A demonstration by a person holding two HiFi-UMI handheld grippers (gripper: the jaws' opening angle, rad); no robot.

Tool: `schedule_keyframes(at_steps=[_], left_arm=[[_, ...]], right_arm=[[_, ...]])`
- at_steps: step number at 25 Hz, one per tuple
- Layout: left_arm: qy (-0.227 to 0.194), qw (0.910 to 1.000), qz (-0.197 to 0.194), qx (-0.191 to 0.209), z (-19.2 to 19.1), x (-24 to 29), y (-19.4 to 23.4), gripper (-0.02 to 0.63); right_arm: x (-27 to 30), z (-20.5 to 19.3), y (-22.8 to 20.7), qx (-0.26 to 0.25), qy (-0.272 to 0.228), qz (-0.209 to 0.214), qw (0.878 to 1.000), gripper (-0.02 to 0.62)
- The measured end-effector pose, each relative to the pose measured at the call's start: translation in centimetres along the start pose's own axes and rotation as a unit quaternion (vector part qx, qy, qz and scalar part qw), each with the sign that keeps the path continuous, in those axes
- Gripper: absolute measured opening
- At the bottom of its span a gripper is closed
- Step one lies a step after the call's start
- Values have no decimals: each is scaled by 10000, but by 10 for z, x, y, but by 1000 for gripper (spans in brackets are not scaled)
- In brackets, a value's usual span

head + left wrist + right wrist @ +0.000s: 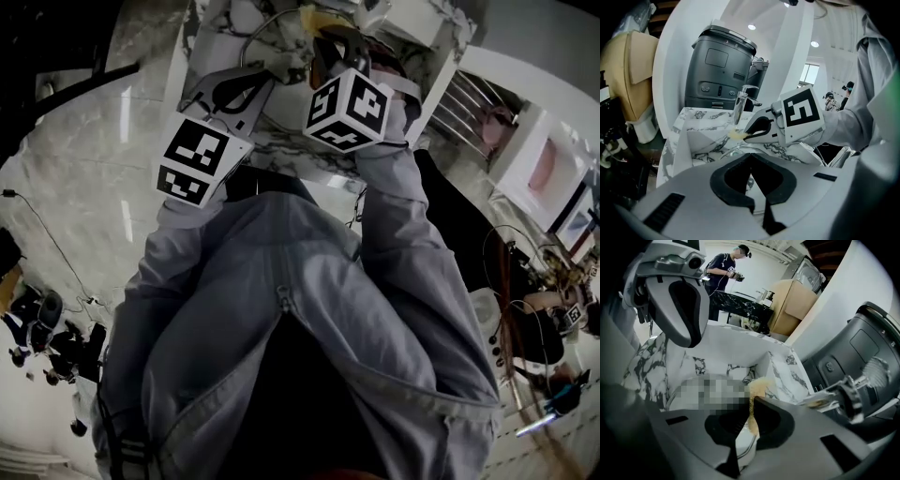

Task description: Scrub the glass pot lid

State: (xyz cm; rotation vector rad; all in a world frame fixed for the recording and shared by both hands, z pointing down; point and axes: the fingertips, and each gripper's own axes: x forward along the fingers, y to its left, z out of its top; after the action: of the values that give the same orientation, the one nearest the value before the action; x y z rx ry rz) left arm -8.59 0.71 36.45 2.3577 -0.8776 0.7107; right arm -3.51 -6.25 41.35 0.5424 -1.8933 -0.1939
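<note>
The glass pot lid (670, 399) lies in the marble sink (736, 348), its metal rim (736, 151) showing just past my left jaws. My left gripper (751, 180) is shut, apparently on the lid's near edge; in the head view it (255, 77) reaches to the rim (251, 42). My right gripper (752, 416) is shut on a yellow sponge (759, 386) that pokes out past the jaws above the lid. From the left gripper view, the right gripper (746, 136) holds the sponge (736, 135) beside the faucet. A mosaic patch covers the lid's middle.
A chrome faucet (740, 105) stands at the sink's far edge, with a dark grey appliance (719, 65) behind it. The sink walls (698, 136) close in around both grippers. A person (724, 268) stands far back. A dish rack (469, 108) sits right of the sink.
</note>
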Motion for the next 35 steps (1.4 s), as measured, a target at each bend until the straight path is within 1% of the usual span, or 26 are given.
schedule_keyframes(at_steps=[5,12,16,22,26,31,35], left_arm=[[39,9998,145,-144,-9,-2,16,16],[152,9987,333,-346,-27,0,41,17],[161,9981,367,-471,-32,1,46,16],[185,9974,378,-590,-37,-4,59,17],[164,9973,376,-604,-38,-7,60,17],[141,9976,345,-579,-40,-9,55,17],[150,9978,335,-548,-44,-12,51,17]], right_arm=[[32,19,21,-228,23,386,9990,49],[82,26,52,-794,258,802,9933,49],[107,24,61,-1209,411,887,9878,49],[131,25,69,-1608,721,996,9793,49],[136,23,84,-1781,822,1081,9746,48],[117,24,114,-1993,867,1319,9671,48],[102,19,139,-1966,912,1548,9639,48]])
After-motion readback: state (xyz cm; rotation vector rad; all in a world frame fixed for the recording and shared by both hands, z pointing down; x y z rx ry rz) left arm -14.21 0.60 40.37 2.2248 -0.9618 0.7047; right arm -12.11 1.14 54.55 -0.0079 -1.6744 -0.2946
